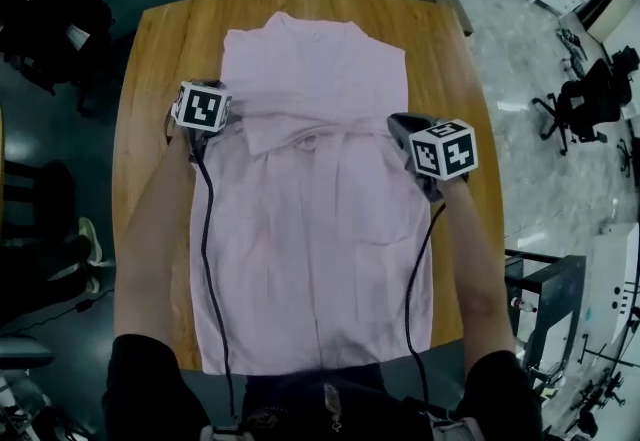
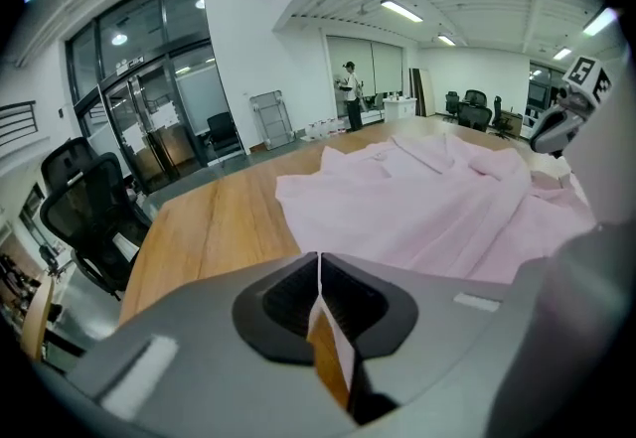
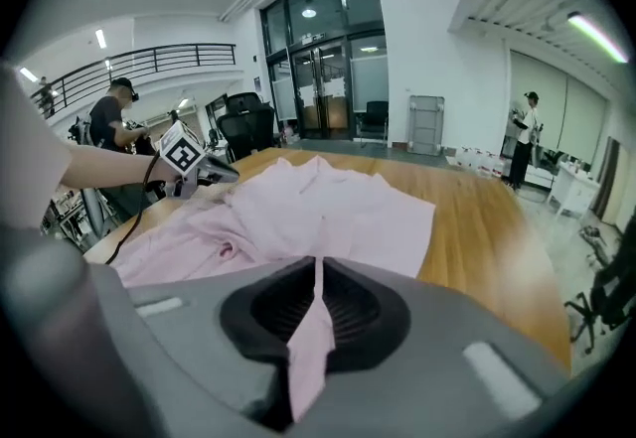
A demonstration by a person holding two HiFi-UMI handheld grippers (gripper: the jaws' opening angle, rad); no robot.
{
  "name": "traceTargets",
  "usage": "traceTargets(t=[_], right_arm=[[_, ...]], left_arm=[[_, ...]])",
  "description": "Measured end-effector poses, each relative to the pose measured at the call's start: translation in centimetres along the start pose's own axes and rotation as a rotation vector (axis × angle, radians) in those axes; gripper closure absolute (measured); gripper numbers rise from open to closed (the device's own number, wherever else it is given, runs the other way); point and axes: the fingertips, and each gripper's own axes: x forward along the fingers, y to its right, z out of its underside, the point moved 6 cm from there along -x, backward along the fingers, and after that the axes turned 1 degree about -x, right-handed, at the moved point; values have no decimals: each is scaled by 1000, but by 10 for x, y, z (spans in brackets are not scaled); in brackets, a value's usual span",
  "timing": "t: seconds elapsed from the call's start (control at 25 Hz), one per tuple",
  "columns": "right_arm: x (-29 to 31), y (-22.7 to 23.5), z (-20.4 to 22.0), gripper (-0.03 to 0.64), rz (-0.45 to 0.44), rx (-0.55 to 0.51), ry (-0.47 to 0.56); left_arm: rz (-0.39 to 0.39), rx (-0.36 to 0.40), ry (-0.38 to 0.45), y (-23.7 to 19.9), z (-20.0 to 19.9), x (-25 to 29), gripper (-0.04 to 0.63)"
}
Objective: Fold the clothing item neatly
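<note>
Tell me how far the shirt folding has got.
Done: the pink shirt lies flat on the wooden table, and its far end appears already doubled over. In hand: the left gripper and the right gripper are each shut on a side edge of the cloth. Left: the near part is one long unfolded panel, so the main folds remain.

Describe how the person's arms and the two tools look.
The left tool and right tool have grey bodies, black ribbed pads and a white cube with black square markers each. A black cable runs back from each. The sleeves are short and dark.
</note>
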Motion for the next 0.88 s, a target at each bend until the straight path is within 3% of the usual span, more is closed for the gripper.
traceTargets(t=[0.24,0.4,0.48,0.6,0.76,0.88], right_arm=[[32,-4,-42,574,-22,-25,33],[55,-10,-43,543,-72,-39,-42],[54,-14,-38,603,-82,-95,-98],[37,-25,-26,607,-95,-140,-109],[22,-36,11,607,-112,-113,-152],[20,-29,38,604,-59,-82,-185]], left_arm=[[117,5,62,34,-35,-10,577],[253,8,101,78,-51,-10,544],[292,35,87,94,-53,-8,529],[320,70,31,101,-42,-3,520],[328,75,-46,100,-19,0,520],[296,73,-69,101,-9,-3,520]])
